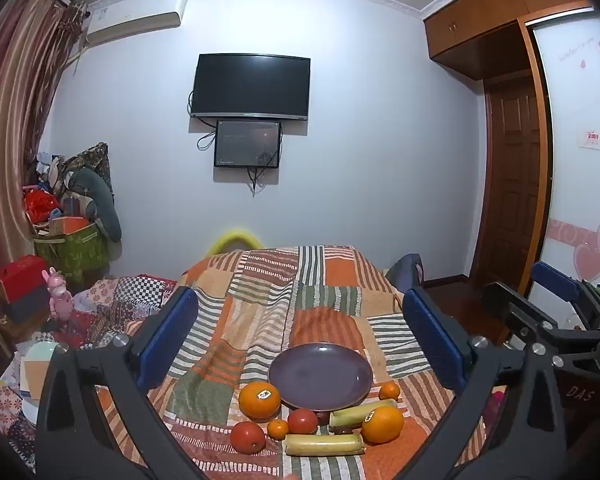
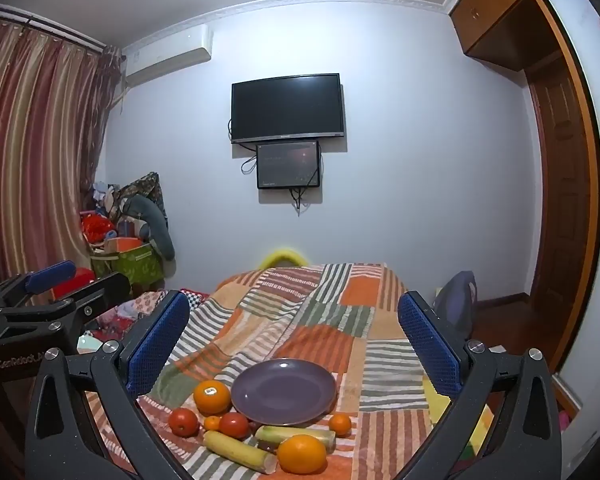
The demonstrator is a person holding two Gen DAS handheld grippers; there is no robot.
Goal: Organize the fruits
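Note:
An empty purple plate [image 1: 320, 376] [image 2: 284, 392] lies on a patchwork cloth. In front of it lie two large oranges [image 1: 259, 399] [image 1: 382, 424], two small tangerines [image 1: 278, 429] [image 1: 389, 391], two red tomatoes [image 1: 248, 437] [image 1: 302, 421] and two yellow-green cane pieces [image 1: 323, 445] [image 1: 362, 411]. The same fruits show in the right wrist view, with an orange [image 2: 301, 453] nearest. My left gripper [image 1: 300, 344] is open and empty, held above and behind the fruits. My right gripper [image 2: 294, 348] is open and empty, beside the left one.
The patchwork cloth [image 1: 284, 288] covers a raised surface that drops off at the far end. Cluttered bedding and boxes [image 1: 68, 304] lie on the left. A wardrobe and wooden door [image 1: 516, 184] stand on the right. A TV [image 1: 252, 86] hangs on the far wall.

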